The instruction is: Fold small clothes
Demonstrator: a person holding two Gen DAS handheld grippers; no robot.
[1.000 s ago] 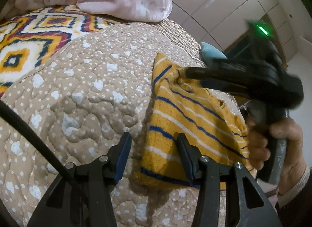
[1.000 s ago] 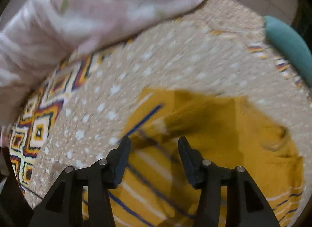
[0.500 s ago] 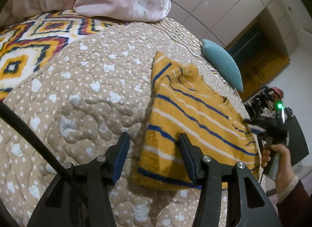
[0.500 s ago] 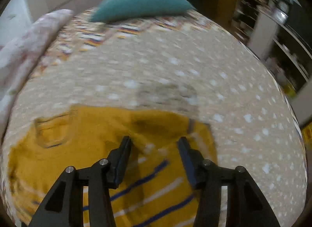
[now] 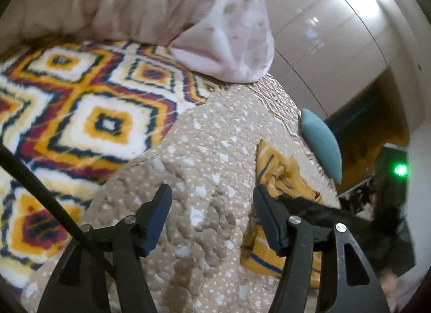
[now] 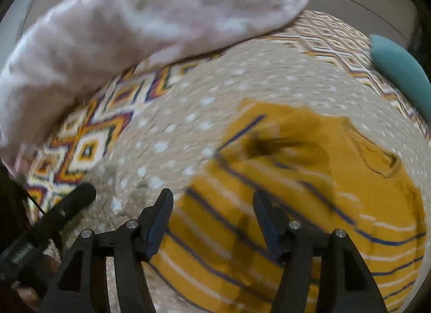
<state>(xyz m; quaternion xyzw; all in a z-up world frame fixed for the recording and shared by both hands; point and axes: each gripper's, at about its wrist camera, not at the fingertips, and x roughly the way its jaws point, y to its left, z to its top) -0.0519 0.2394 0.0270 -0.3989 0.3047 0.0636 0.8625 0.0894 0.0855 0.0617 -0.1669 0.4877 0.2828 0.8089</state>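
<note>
A small mustard-yellow garment with blue and white stripes (image 6: pixel 309 192) lies folded on the beige dotted quilt (image 6: pixel 215 84). My right gripper (image 6: pixel 212 221) is open and empty, just above the garment's near left part. In the left wrist view the garment (image 5: pixel 280 175) lies to the right. My left gripper (image 5: pixel 212 218) is open and empty over bare quilt (image 5: pixel 204 151), left of the garment. The right gripper (image 5: pixel 309 205) shows behind my right finger, its jaws hidden. The left gripper shows at the lower left of the right wrist view (image 6: pixel 67 208).
A pink-white pillow (image 5: pixel 215 17) lies at the bed's far side on a diamond-patterned blanket (image 5: pixel 94 97). A teal cushion (image 5: pixel 320 143) lies beyond the garment, also in the right wrist view (image 6: pixel 398 70). Cream wardrobe doors (image 5: pixel 336 30) stand behind.
My left gripper has moved left off the garment onto bare quilt. My right gripper has swung back over the garment's near left part, facing the pillow.
</note>
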